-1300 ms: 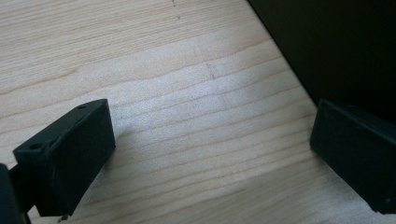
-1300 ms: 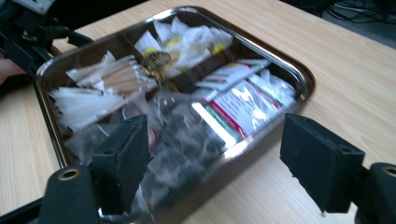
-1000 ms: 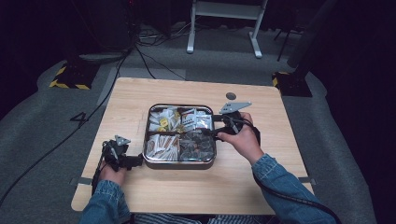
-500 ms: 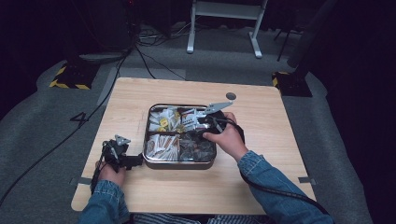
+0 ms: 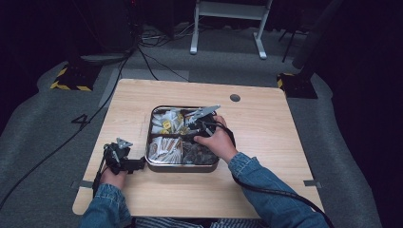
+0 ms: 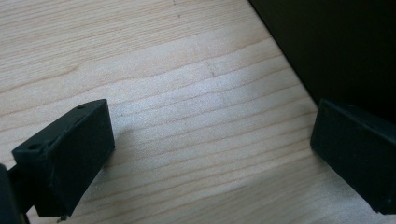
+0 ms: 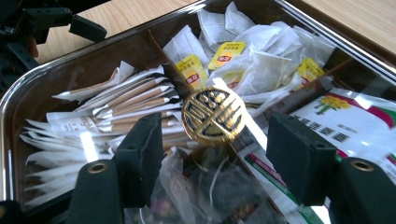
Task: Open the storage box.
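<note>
A square metal tray point(image 5: 183, 168) with four compartments sits mid-table. At its centre a round gold knob point(image 7: 214, 115) tops the divider. My right gripper point(image 7: 215, 140) hovers over the tray's middle point(image 5: 189, 133). Its jaws flank the knob with a gap on each side; they have just been closing and the pads do not press on it. Around the knob lie white tea bags point(image 7: 261, 60) with yellow tags, paper-wrapped sticks point(image 7: 130, 98) and a printed packet point(image 7: 345, 130). My left gripper point(image 5: 139, 164) rests on the table by the tray's left wall, open over bare wood point(image 6: 210, 135).
The tray's dark wall point(image 6: 336, 46) stands just beyond the left gripper's right jaw. A round cable hole point(image 5: 235, 98) lies at the table's back right. The right gripper's black cable point(image 5: 275, 192) trails across the front right. Beyond the table are floor cables and a stand's legs point(image 5: 228, 28).
My right hand has moved left from the tray's right edge to over its centre and come lower. The left hand and gripper have stayed put.
</note>
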Demonstrator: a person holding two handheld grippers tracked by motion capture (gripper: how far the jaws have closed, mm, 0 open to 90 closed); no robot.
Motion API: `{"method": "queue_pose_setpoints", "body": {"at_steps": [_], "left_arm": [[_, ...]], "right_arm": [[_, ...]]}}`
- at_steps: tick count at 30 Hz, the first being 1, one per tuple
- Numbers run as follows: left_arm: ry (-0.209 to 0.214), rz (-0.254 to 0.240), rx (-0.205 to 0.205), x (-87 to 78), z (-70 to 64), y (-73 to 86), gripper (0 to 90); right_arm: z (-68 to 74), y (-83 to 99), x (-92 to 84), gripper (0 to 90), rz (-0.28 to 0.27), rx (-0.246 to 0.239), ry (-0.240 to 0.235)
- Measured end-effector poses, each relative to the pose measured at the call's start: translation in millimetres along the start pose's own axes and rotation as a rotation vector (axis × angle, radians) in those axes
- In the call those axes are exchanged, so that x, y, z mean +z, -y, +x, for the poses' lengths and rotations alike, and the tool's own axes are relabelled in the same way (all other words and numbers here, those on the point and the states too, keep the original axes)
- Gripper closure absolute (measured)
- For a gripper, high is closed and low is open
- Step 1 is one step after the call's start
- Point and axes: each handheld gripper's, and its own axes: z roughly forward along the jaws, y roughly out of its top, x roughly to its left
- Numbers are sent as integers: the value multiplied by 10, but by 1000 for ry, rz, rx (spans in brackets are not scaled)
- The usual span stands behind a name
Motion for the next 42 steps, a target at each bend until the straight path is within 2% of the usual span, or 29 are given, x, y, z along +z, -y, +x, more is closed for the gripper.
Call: {"method": "queue_pose_setpoints", "body": {"at_steps": [4, 7, 11, 15, 19, 42], "left_arm": [[1, 0, 2, 0, 2, -1, 0], [1, 1, 2, 0, 2, -1, 0], [1, 0, 2, 0, 2, -1, 0], [2, 0, 2, 0, 2, 0, 0], [1, 0, 2, 0, 2, 0, 0], [3, 0, 7, 1, 7, -2, 0]], "right_arm": [[17, -32, 87, 430, 17, -15, 5], [16, -38, 103, 440, 22, -12, 3], [-13, -50, 111, 479, 28, -21, 25], [-27, -57, 116, 499, 28, -22, 14], [-17, -62, 114, 584, 29, -38, -13], [39, -122, 62, 591, 37, -82, 14]]}}
